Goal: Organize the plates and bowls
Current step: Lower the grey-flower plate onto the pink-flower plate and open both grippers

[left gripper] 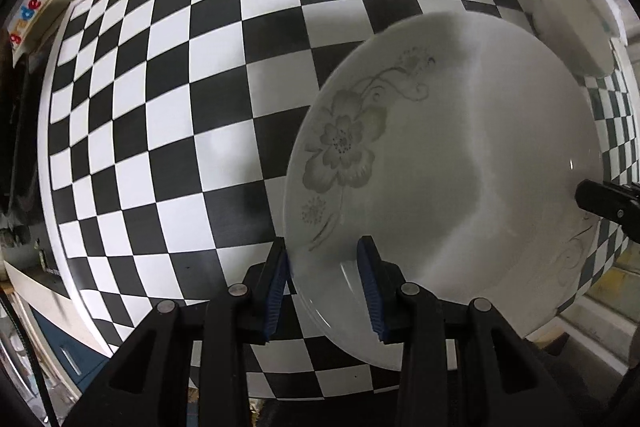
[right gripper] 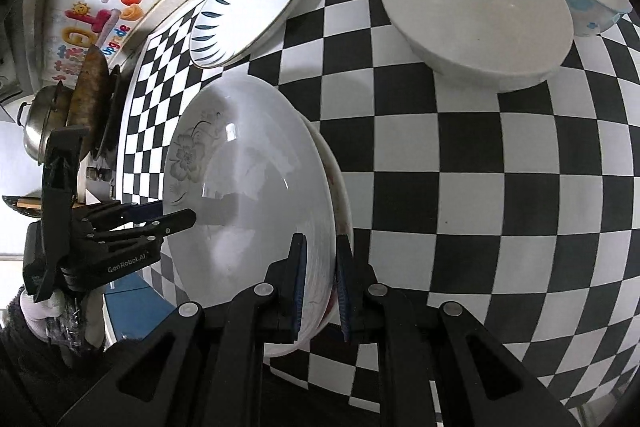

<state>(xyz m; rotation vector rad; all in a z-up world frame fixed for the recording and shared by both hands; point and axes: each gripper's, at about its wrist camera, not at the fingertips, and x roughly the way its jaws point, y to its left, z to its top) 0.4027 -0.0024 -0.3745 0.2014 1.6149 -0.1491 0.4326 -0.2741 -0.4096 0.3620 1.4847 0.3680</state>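
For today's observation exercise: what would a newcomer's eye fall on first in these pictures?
The black-and-white checkered tablecloth fills both views. Next comes the big flowered plate in the middle, gripped at opposite rims by the left gripper and the right gripper. Behind it sit a blue-striped plate and a plain white bowl.

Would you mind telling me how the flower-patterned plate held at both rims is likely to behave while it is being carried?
The flower-patterned plate looks rigid, so it shouldn't flex. Its glossy glaze shows reflections, so the pinched rim may slip. It appears ceramic, probably breakable if dropped onto the checkered table.
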